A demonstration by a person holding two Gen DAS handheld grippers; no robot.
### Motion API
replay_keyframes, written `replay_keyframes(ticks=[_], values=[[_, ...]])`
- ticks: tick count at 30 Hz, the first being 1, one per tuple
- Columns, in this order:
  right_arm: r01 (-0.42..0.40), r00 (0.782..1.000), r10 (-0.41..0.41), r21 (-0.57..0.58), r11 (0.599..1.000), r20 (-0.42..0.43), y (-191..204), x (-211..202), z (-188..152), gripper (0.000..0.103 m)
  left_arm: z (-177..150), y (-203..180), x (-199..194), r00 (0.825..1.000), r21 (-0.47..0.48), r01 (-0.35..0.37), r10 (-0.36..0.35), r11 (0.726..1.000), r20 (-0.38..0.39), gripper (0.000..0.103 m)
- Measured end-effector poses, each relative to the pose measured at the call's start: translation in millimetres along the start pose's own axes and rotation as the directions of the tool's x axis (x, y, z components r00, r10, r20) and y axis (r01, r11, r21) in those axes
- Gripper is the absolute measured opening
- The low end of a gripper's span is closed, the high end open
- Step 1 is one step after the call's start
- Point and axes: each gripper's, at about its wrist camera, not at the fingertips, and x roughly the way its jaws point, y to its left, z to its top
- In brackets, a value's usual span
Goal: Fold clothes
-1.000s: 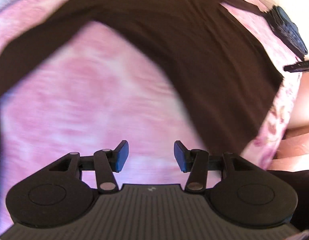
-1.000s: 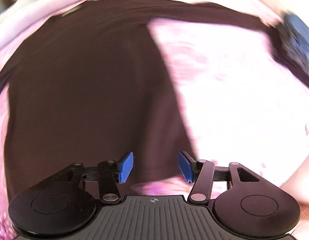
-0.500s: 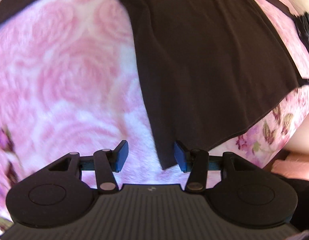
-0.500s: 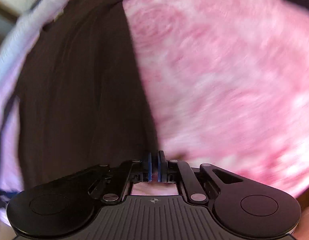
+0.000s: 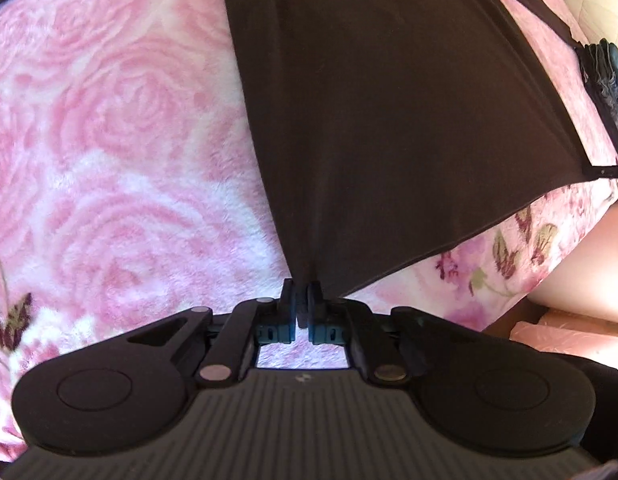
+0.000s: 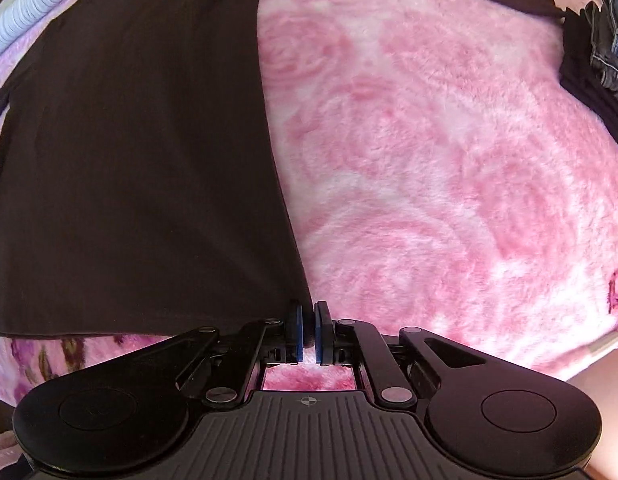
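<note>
A dark brown shirt (image 5: 389,112) lies spread flat on a pink rose-patterned blanket (image 5: 109,140). My left gripper (image 5: 302,292) is shut on the shirt's near bottom corner, and the cloth fans out from the jaws. In the right wrist view the same shirt (image 6: 141,160) fills the left half, with its neck label at the far top. My right gripper (image 6: 306,320) is shut on the other bottom corner of the shirt, at the hem's right end.
A stack of folded dark clothes and jeans (image 6: 601,48) sits at the blanket's far right; the same stack (image 5: 605,92) shows at the right edge of the left wrist view. The blanket (image 6: 449,180) drops off at the bed edge (image 5: 529,256). A white ribbed cover (image 6: 33,20) lies far left.
Both grippers came down to the shirt's bottom hem and went from open to shut on its corners; the right one shut first, the left within the last half second.
</note>
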Motion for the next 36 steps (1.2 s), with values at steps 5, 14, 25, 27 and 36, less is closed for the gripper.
replay_keyframes(ticks=[5, 14, 25, 27, 36], values=[[0.02, 0.999, -0.022, -0.05, 0.999, -0.036, 12, 13, 5, 0.003, -2, 1, 12, 0.999, 0.007, -0.025, 0.026, 1.0, -0.028, 0.003], [0.112, 0.993, -0.114, -0.109, 0.988, -0.01, 46, -39, 20, 0.053, -19, -5, -61, 0.98, 0.012, -0.2, 0.199, 0.98, 0.007, 0.036], [0.039, 0.988, -0.03, -0.057, 0.998, 0.149, 144, -142, 22, 0.067, 6, 22, -181, 0.932, 0.006, -0.282, 0.273, 0.959, 0.238, 0.068], [0.037, 0.982, -0.029, -0.042, 0.998, 0.185, 170, -158, 15, 0.067, 9, 38, -201, 0.925, 0.044, -0.274, 0.251, 0.961, 0.284, 0.069], [0.115, 0.934, -0.156, 0.145, 0.983, 0.322, 301, -209, -39, 0.067, 5, 122, -279, 0.899, 0.299, -0.291, 0.153, 0.909, 0.41, 0.07]])
